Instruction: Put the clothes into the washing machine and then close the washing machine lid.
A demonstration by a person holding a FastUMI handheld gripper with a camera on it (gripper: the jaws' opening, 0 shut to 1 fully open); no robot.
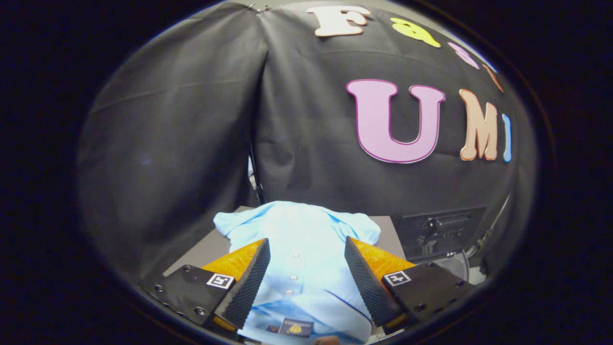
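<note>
A light blue button-up shirt lies spread on a grey table top, its collar end nearest me and its sleeves reaching away. My gripper hovers over the shirt with its fingers open, one on each side of the button row, and nothing is held between them. To the right of the table stands the washing machine, dark, with its lid raised and a handle on it; part of its rim shows beside my right finger.
Black cloth walls close in the booth behind and to the left of the table. A dark pole runs up where two cloth panels meet.
</note>
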